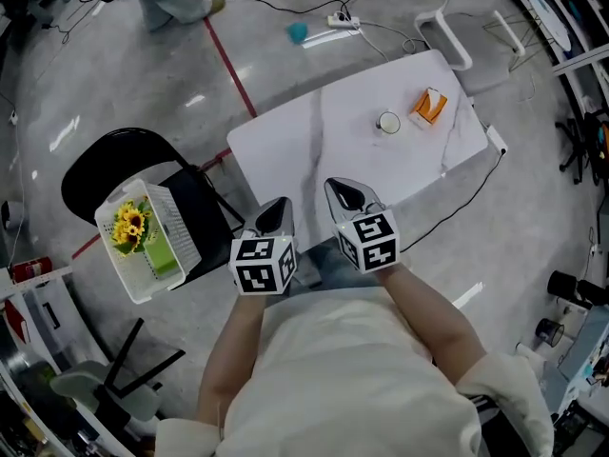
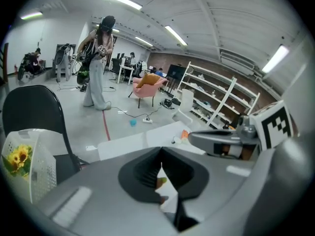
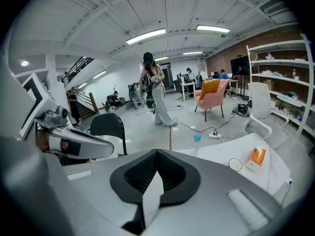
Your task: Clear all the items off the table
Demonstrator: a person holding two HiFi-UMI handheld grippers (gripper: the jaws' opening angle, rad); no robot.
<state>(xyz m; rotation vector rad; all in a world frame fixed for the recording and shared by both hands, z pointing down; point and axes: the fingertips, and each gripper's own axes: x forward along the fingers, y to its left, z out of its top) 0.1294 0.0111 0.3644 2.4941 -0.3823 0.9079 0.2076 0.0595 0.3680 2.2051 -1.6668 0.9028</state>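
On the white table (image 1: 314,150), cup (image 1: 388,122) and orange carton (image 1: 429,107); left gripper (image 1: 281,204), right gripper (image 1: 344,191) clenched.

Table (image 1: 285,150): white, faint grey veining. On it, toward two o'clock in the head view: carton (image 1: 429,108), orange and white. At nine o'clock of the carton: round cup (image 1: 388,122), white with a dark rim. Chair (image 1: 100,174): black. Basket (image 1: 176,225): white mesh, holding yellow sunflowers (image 1: 130,224) with dark centres and a green block (image 1: 162,258). Floor (image 1: 124,84): glossy grey, crossed by a red line (image 1: 228,65). Small object (image 1: 298,32) at twelve o'clock: teal. Left gripper (image 1: 279,208) and right gripper (image 1: 341,190): grey jaws, cubes patterned in black-and-white squares.
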